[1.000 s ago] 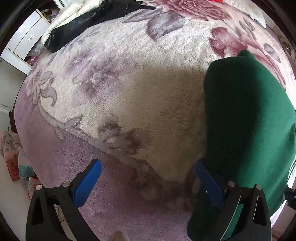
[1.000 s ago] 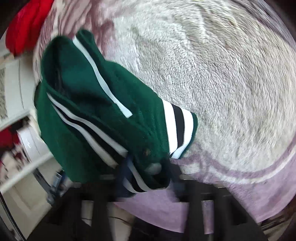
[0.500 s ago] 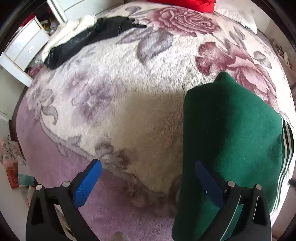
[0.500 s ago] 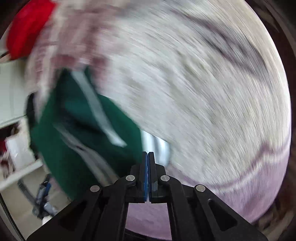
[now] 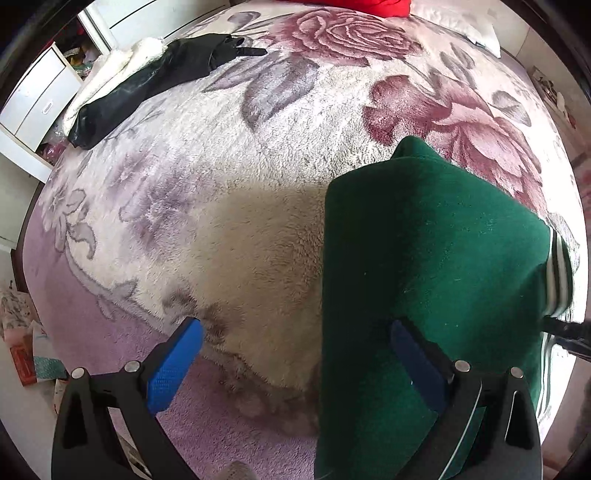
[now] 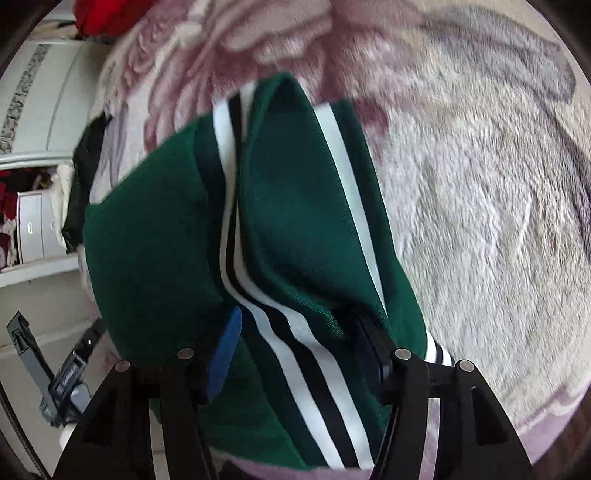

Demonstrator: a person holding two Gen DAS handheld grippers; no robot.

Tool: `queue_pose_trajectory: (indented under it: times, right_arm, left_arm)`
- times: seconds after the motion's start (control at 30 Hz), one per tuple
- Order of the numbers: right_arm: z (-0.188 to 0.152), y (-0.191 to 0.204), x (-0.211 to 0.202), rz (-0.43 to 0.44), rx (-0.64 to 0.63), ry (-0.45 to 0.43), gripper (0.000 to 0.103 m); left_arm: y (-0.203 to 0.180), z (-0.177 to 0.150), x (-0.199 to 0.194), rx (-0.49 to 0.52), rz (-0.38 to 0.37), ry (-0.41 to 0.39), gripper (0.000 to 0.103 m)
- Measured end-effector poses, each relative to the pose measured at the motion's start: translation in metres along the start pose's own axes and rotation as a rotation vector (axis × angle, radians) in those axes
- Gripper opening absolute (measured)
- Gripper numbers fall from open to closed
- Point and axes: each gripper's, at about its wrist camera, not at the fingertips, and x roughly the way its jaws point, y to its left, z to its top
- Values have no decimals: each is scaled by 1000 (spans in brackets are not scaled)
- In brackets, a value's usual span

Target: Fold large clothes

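A dark green garment [image 5: 424, 258] with white and black stripes lies folded on the flowered plush blanket [image 5: 221, 166] near the bed's edge. My left gripper [image 5: 295, 354] is open wide above it. Its right finger hangs over the green cloth and its left finger over bare blanket. In the right wrist view the garment [image 6: 295, 203] fills the middle. My right gripper [image 6: 299, 343] has its jaws apart, astride the striped hem, with cloth bulging up between the fingers. I see no pad pressing on the cloth.
A black garment [image 5: 147, 85] and a white fluffy one lie at the far left of the bed. Something red [image 5: 369, 5] sits at the far end. White drawers [image 5: 37, 99] stand left of the bed, with clutter on the floor [image 5: 26, 350] below.
The right gripper was shut and empty beside the garment half a second ago; now its jaws stand apart over the striped hem. The left view has drawn back, showing more bed and garment.
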Motion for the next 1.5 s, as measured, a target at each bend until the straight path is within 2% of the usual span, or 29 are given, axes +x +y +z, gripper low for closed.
queue_pose_trajectory:
  times: [0.13, 0.27, 0.43, 0.47, 0.5, 0.53, 0.57, 0.6, 0.67, 0.77, 0.83, 0.93, 1.03, 1.13, 1.23, 1.27, 1.3, 1.37, 1.5]
  right_arm:
    - [-4, -1, -25, -75, 63, -67, 6]
    - [-3, -25, -24, -45, 149, -32, 6]
    - [5, -11, -11, -34, 11, 35, 11]
    - [7, -11, -10, -33, -6, 52, 18]
    - [9, -13, -9, -33, -30, 69, 40]
    - [11, -15, -7, -19, -48, 72, 54]
    - [12, -18, -2, 19, -71, 73, 79]
    - [13, -22, 5, 28, -89, 84, 91]
    - [15, -30, 27, 4, -146, 131, 92]
    - [20, -44, 49, 105, -156, 167, 103]
    - [26, -51, 59, 180, -169, 193, 103]
    - [34, -57, 77, 309, -170, 251, 103]
    - [39, -61, 89, 395, -178, 273, 103]
    - [43, -58, 96, 479, -167, 274, 103]
    - [41, -42, 103, 532, -180, 276, 100]
    - [40, -36, 105, 529, -174, 270, 94]
    - [39, -33, 107, 534, -166, 263, 78]
    - [36, -29, 106, 570, -126, 246, 63]
    - [24, -20, 87, 622, -53, 193, 45]
  left_arm:
    - [0, 2, -1, 3, -11, 9, 103]
    - [-4, 3, -4, 34, -2, 0, 103]
    - [-1, 3, -5, 16, -42, 25, 103]
    - [0, 3, -5, 14, -53, 15, 103]
    - [1, 3, -4, 8, -61, 18, 103]
    - [1, 2, -2, 4, -68, 24, 103]
    - [1, 2, 1, 0, -75, 31, 103]
    - [1, 2, 3, -8, -86, 39, 103]
    - [3, 1, 7, -41, -147, 60, 103]
    - [6, -2, 15, -93, -270, 89, 103]
    - [4, -4, 27, -114, -390, 127, 103]
    - [-2, -5, 47, -130, -526, 185, 103]
    - [-9, -1, 65, -101, -556, 206, 103]
    - [-12, 3, 75, -67, -631, 216, 103]
    - [-14, 8, 74, -54, -656, 166, 101]
    - [-15, 12, 71, -50, -652, 146, 97]
    - [-14, 15, 69, -50, -654, 134, 95]
    - [-9, 21, 66, -57, -663, 111, 85]
    - [-4, 37, 60, -50, -684, 110, 80]
